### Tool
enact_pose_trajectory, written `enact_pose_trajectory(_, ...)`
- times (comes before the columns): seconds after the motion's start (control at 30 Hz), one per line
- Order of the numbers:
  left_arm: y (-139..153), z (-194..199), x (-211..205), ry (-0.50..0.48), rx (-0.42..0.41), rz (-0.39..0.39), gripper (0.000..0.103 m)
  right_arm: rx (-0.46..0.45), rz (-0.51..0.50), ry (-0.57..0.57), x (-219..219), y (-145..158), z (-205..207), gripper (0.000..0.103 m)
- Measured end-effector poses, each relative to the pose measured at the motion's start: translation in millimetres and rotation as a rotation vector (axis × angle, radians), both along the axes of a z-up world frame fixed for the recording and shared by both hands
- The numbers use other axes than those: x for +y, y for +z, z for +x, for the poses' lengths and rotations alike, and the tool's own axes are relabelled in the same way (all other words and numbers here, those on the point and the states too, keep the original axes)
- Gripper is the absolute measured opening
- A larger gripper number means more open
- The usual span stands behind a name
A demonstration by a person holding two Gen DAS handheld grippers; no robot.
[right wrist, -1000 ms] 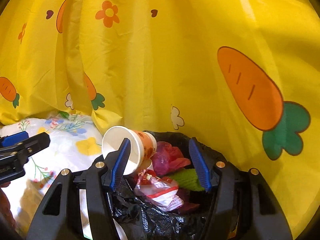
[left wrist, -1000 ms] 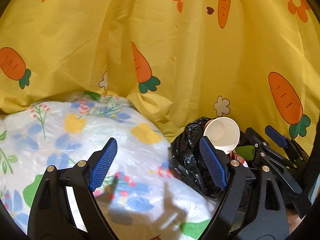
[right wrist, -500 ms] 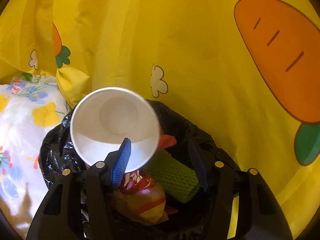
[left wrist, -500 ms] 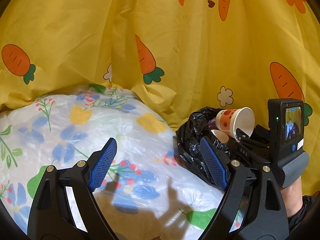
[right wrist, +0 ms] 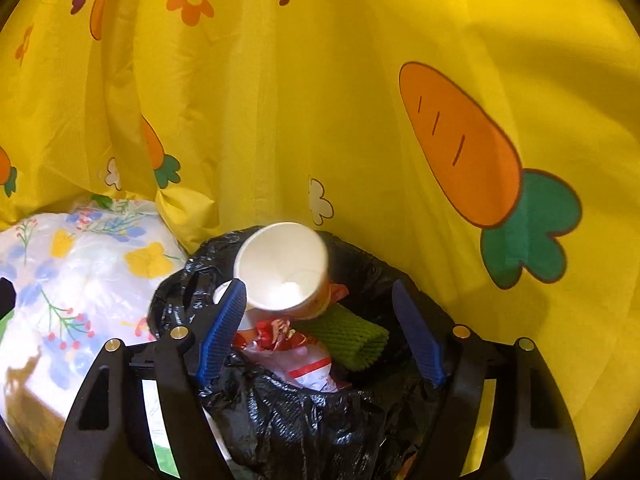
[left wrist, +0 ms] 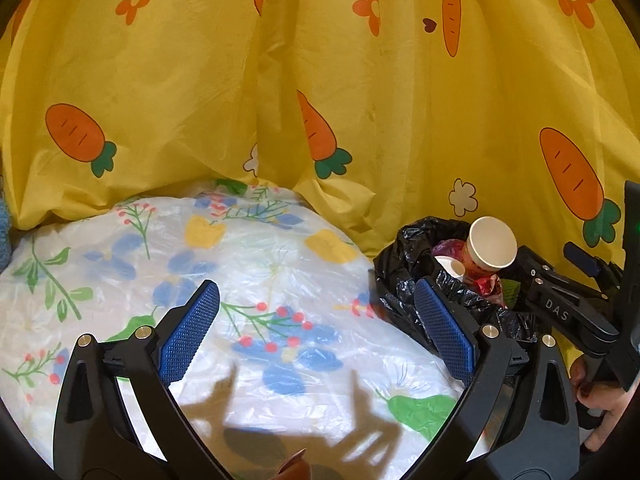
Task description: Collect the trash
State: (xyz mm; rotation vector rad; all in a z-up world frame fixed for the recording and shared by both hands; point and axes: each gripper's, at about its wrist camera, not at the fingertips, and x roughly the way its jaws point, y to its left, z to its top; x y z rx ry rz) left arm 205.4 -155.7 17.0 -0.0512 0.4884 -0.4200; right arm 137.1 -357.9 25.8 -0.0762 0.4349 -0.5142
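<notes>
Both grippers stand spread, their jaws having just opened wider. Right gripper (right wrist: 320, 328) hangs over the black trash bag (right wrist: 312, 420) with nothing pinched; the paper cup (right wrist: 282, 266) lies loose on the rubbish, just ahead of its left pad (right wrist: 222, 332), mouth turned toward the camera. Beneath the cup lie a green foam net (right wrist: 344, 334) and a red-and-white wrapper (right wrist: 296, 354) whose print is too small to read. Left gripper (left wrist: 316, 324) hovers empty over the floral plastic sheet (left wrist: 120, 264), the bag just beside its right pad. White letters "DAS" (left wrist: 557, 309) show on the right gripper's arm
</notes>
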Motion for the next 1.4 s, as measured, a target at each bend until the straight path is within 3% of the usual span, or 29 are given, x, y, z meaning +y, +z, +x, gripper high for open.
enact_pose_trajectory(0.23,13.1,-39.2,20.6,0.098,-0.037,0.05,0.097,-0.079,0.051,0.071,27.7,7.3,-36.8,0.088)
enact_pose_trajectory(0.33,15.5,-58.6,31.4,0.125,-0.043,0.06,0.097,-0.122,0.076,0.09,41.2,6.9,-63.1,0.098)
enact_pose_trajectory(0.57,10.1,-107.7,53.4,0.19,-0.06,0.085,0.097,-0.13,0.113,0.109,58.8,1.1,-102.6,0.098)
enact_pose_trajectory(0.93,1.9,-164.7,77.6,0.199,-0.091,0.112,0.097,-0.096,0.122,0.151,95.0,-10.6,-147.9,0.098)
enact_pose_trajectory(1.03,2.5,-175.5,79.7,0.198,-0.102,0.136,0.097,-0.098,0.124,0.154,102.1,-12.3,-159.1,0.098)
enact_pose_trajectory(1.4,1.7,-189.2,88.7,0.156,-0.077,0.106,0.097,-0.117,0.102,0.121,116.9,-7.0,-181.8,0.098)
